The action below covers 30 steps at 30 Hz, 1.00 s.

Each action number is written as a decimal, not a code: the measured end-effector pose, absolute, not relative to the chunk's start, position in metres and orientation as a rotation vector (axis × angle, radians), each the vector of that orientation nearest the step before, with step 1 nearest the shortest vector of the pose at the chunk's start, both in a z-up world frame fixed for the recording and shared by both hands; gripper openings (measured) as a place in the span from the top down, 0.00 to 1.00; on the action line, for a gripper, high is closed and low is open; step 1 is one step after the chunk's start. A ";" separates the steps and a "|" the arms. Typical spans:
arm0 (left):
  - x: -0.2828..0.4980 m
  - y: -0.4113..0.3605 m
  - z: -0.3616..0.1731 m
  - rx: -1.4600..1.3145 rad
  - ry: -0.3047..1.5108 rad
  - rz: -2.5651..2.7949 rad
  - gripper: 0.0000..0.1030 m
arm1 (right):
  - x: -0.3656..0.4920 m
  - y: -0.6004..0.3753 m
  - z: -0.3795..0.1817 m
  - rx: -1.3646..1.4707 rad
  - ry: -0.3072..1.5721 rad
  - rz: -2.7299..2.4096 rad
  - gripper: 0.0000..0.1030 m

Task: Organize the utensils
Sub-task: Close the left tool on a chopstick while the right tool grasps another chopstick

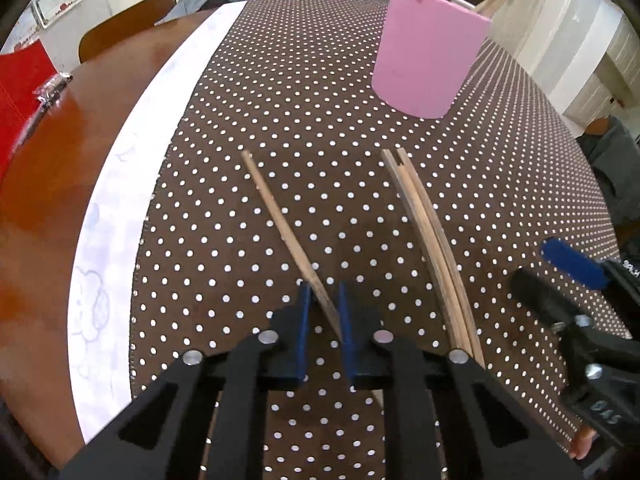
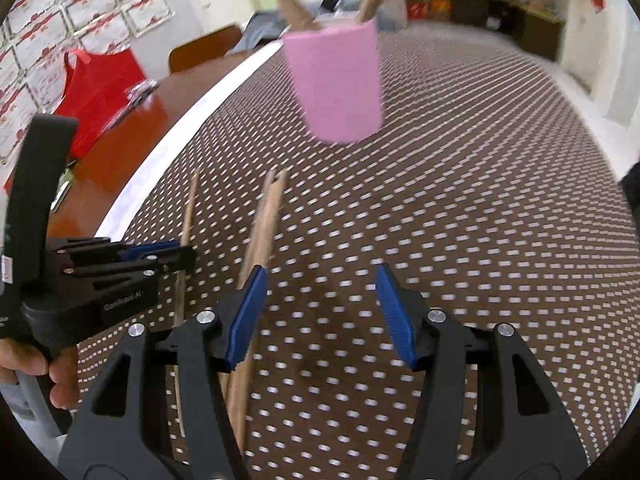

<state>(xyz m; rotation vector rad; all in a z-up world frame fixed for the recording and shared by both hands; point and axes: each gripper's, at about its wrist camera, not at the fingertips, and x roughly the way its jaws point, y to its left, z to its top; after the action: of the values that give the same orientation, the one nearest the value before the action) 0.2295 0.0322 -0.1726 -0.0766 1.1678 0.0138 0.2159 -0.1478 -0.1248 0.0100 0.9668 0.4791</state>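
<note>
A pink holder (image 1: 428,60) stands on the dotted brown cloth with several wooden utensils sticking out; it also shows in the right wrist view (image 2: 336,84). A single wooden chopstick (image 1: 280,224) lies on the cloth with its near end between the blue pads of my left gripper (image 1: 326,320), whose jaws are nearly closed around it. A bundle of wooden chopsticks (image 1: 428,232) lies to its right. In the right wrist view my right gripper (image 2: 320,312) is open and empty, with the bundle (image 2: 260,248) just by its left pad. The left gripper (image 2: 160,256) shows there too.
The dotted cloth (image 1: 320,120) covers a brown wooden table (image 1: 52,184) with a white strip (image 1: 120,184) along the cloth's left edge. A red bag (image 1: 20,92) sits at far left. A chair back (image 1: 124,36) stands behind. The right gripper (image 1: 576,292) is at the right edge.
</note>
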 end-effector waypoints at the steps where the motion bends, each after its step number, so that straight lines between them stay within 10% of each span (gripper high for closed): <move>1: 0.229 0.035 -0.173 -0.085 1.166 0.005 0.88 | 0.218 -0.144 -0.127 0.009 0.985 0.491 0.50; 3: 0.230 0.039 -0.174 -0.103 1.164 -0.008 0.90 | 0.226 -0.135 -0.132 0.001 1.037 0.514 0.69; 30: 0.247 0.054 -0.173 -0.138 1.185 -0.035 0.93 | 0.286 -0.037 -0.135 -0.198 1.228 0.412 0.86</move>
<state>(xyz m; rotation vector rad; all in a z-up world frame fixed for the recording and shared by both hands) 0.2466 0.0542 -0.1730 -0.1382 1.1845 -0.0346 0.2862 -0.0374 -0.1349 -0.1980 1.2280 0.4118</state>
